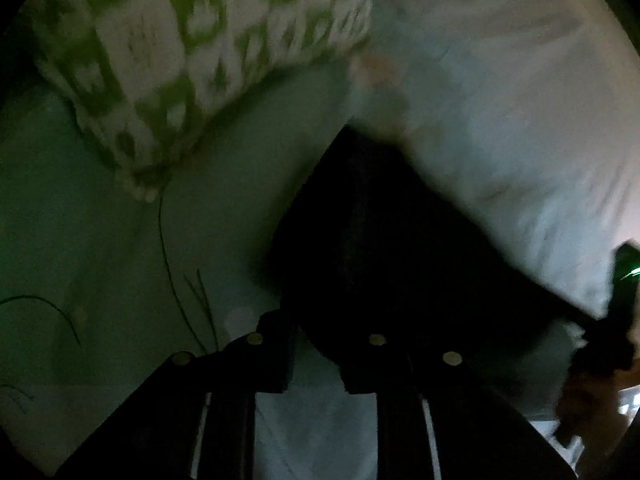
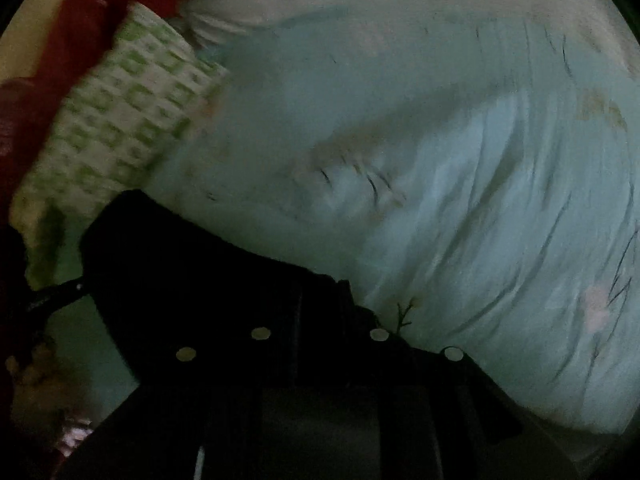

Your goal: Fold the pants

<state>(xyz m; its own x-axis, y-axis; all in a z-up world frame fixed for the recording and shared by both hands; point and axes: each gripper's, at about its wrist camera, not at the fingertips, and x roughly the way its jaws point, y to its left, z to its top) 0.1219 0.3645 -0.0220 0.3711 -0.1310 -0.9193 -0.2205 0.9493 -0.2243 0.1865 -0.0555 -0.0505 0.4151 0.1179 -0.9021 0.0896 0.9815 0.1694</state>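
The pants (image 1: 380, 240) are black and lie on a pale blue-green bedsheet (image 1: 100, 248). In the left wrist view they spread from my left gripper (image 1: 316, 360) up toward the centre and out to the right edge. The dark cloth reaches between the left fingers (image 1: 276, 356); the view is dim and blurred, so the grip is unclear. In the right wrist view the pants (image 2: 192, 272) cover my right gripper (image 2: 320, 340) and run up to the left. The right fingers (image 2: 260, 356) merge with the black cloth. The other gripper (image 1: 624, 276) shows at the right edge.
A white pillow with green pattern (image 1: 180, 60) lies at the upper left, also in the right wrist view (image 2: 120, 120). A white quilt (image 1: 520, 100) lies at the upper right. A red cloth (image 2: 80, 20) sits beyond the pillow. The sheet (image 2: 480, 200) is wrinkled.
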